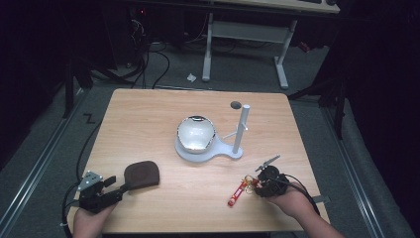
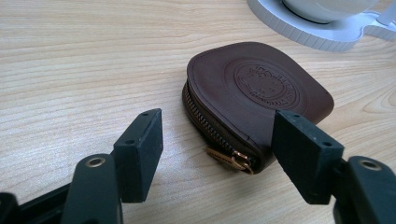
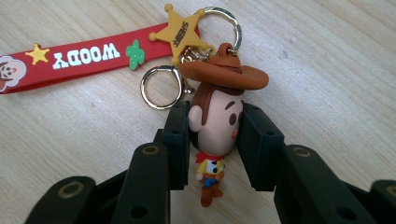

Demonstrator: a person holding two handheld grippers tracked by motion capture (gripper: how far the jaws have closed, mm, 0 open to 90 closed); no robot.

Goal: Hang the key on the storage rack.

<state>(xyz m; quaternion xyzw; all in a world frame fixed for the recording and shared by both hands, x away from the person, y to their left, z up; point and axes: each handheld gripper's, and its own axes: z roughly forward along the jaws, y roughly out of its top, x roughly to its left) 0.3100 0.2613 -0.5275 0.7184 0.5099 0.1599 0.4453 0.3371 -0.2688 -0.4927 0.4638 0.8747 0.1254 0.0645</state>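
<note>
Close in, cowboy figure keychain (image 3: 216, 135) pinched at the head by right gripper (image 3: 215, 140) near table's (image 1: 148, 114) front right, red strap (image 1: 236, 193) beside it, left gripper (image 2: 217, 149) spread before brown zip pouch (image 2: 252, 93), white stand (image 1: 210, 148) mid-table

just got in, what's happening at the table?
A person works two handheld grippers at a wooden table. The right gripper is shut on the head of a cowboy figure keychain, whose red strap lies flat on the wood. The left gripper is open, jaws either side of a closed brown zip pouch, not gripping it. A white stand holding a bowl sits mid-table.
</note>
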